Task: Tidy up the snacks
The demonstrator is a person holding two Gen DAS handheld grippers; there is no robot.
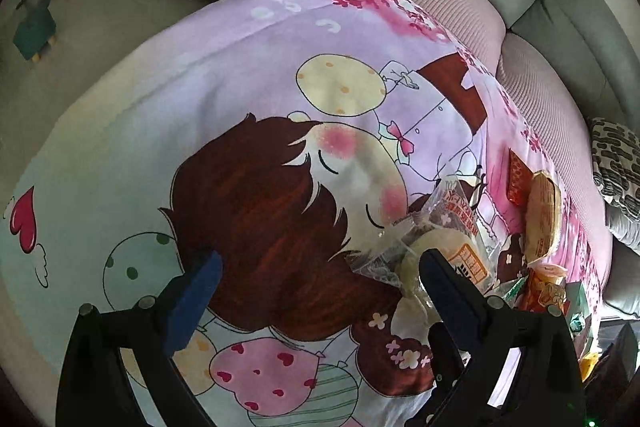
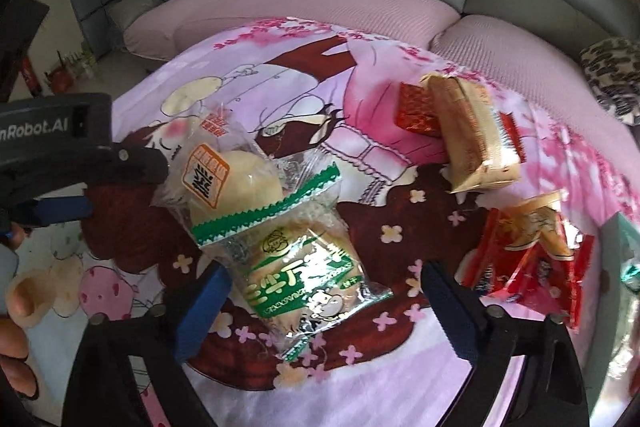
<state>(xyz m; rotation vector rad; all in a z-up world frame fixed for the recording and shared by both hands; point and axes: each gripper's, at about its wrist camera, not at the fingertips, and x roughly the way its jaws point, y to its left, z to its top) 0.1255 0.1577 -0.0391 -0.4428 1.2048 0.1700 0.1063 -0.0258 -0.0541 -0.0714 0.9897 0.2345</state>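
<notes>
Nearest us, the right gripper straddles the green snack packet, fingers open; left gripper open, empty. Snacks lie scattered on the tabletop; sorting appears barely started.

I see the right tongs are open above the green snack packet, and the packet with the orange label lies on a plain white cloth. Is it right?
Not quite: the cloth is pink with cartoon prints, as the right wrist view shows. The right tongs are open above the green snack packet, and the orange-label packet lies on it.
</notes>
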